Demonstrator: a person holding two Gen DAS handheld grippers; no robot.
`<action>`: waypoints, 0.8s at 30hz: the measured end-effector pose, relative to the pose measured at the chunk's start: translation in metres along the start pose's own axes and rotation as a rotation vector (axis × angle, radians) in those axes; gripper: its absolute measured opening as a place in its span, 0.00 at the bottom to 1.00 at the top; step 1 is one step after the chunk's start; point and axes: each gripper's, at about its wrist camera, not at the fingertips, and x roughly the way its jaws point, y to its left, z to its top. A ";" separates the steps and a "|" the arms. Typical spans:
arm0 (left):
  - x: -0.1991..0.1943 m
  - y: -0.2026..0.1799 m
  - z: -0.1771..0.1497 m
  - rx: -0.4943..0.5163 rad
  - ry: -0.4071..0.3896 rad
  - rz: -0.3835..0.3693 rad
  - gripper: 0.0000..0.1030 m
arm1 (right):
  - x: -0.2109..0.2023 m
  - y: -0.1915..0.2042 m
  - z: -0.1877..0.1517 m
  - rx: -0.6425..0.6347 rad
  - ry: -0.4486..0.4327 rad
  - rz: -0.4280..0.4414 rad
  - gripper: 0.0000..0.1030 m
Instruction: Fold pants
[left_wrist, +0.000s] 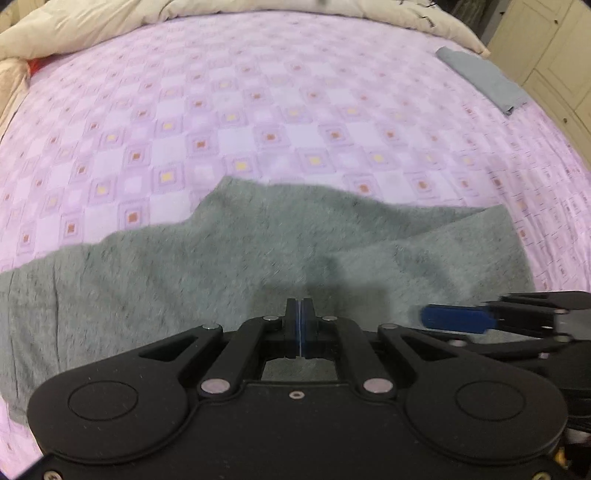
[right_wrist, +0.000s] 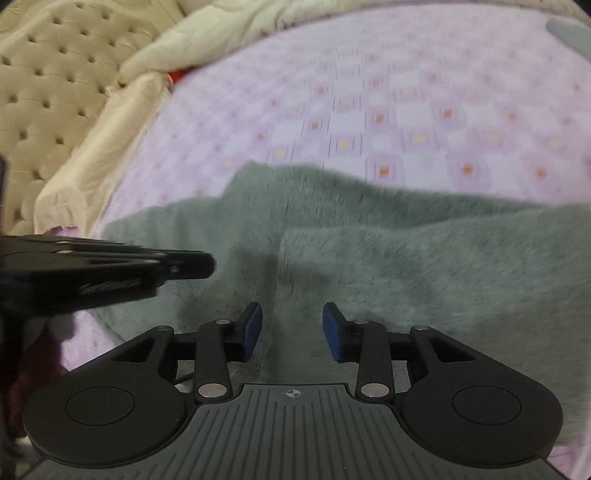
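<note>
pants: grey-green pants (left_wrist: 192, 269) spread flat on the bed (left_wrist: 258, 110), along its near edge; one layer already lapped over on the right side, fold line showing (right_wrist: 284, 243).
why flat: you've got them laid out on the purple checked sheet so a fold can be made clean, my guess; far half of the bed stays bare sheet.
left hand-held gripper: left hand-held gripper (left_wrist: 300, 306) has its jaws pressed together, only a thin sliver between the pads, no cloth visibly pinched; it hangs over the pants' middle, pointing steeply down.
right hand-held gripper: right hand-held gripper (right_wrist: 292, 328) has its jaws apart, blue pads (right_wrist: 253, 328) clear of the fabric, nothing between them but pants lying below.
pants vs grippers: cloth sits directly under both, fold edge just ahead of your right one; contact can't be told.
grippers to each other: side by side, close, not touching.
other: folded grey cloth (left_wrist: 484, 77) near the far right corner of the bed, well apart; cream duvet (left_wrist: 92, 29) bunched along the far edge.
</note>
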 end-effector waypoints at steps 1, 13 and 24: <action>0.000 -0.005 0.002 0.005 -0.006 -0.010 0.07 | -0.013 -0.006 -0.002 0.003 -0.018 0.000 0.34; 0.063 -0.061 -0.029 0.070 0.235 -0.004 0.08 | -0.035 -0.123 -0.034 0.159 0.135 -0.250 0.30; 0.028 -0.058 -0.049 -0.085 0.123 0.111 0.08 | -0.055 -0.122 0.014 0.009 -0.002 -0.197 0.30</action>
